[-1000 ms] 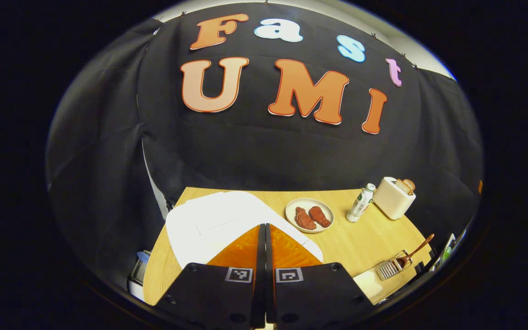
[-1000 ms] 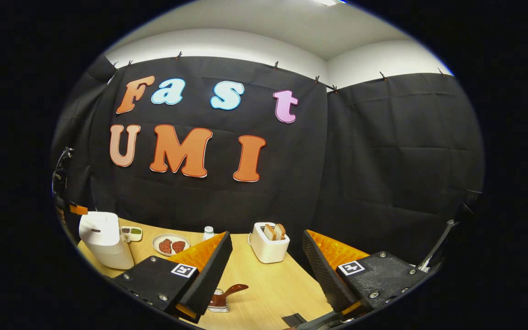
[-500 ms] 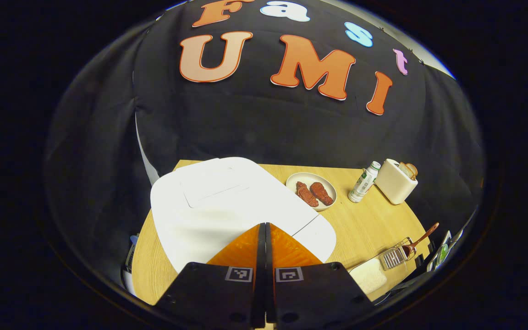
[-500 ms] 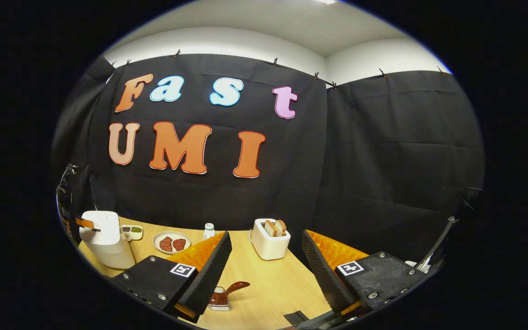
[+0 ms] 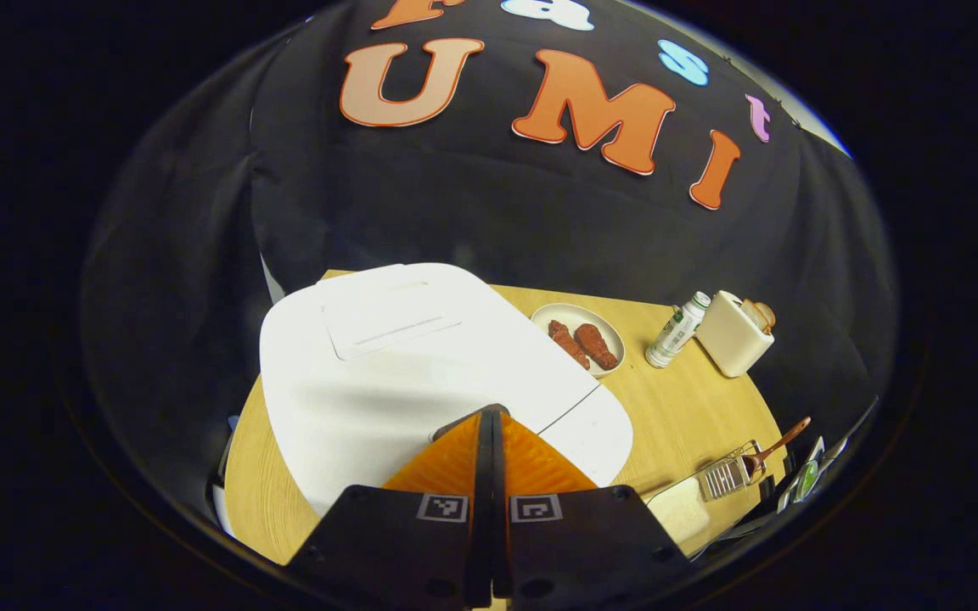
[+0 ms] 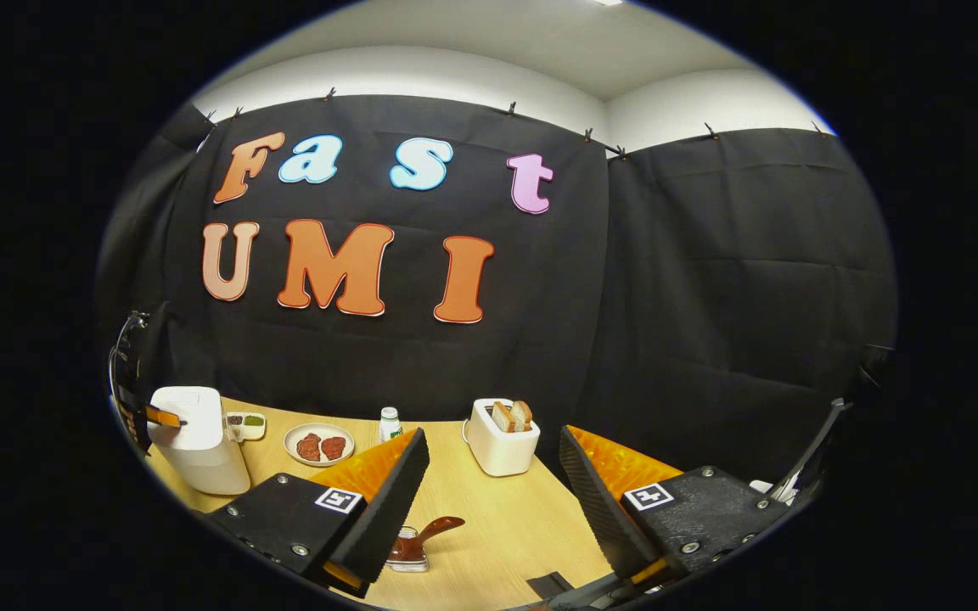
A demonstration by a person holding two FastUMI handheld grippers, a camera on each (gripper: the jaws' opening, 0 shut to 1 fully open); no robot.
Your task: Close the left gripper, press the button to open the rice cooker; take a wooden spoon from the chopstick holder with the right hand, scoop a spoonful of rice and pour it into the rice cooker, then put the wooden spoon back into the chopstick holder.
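Note:
The white rice cooker stands with its lid down, large under my left gripper. That gripper is shut with nothing between its fingers, its tips over the cooker's front top edge; I cannot tell whether they touch it. In the right gripper view the cooker stands far left, with the left gripper's tips at its top. The wooden spoon leans in the wire chopstick holder, next to a white box of rice. My right gripper is open above the table, and the spoon lies below its left finger.
A plate with two pieces of meat, a small bottle and a toaster with bread line the table's back. A small dish sits beside the cooker. Bare wood lies between the toaster and the holder.
My shut left gripper has come down and forward onto the rice cooker, which now looms larger beneath it. The right gripper has barely moved and stays open.

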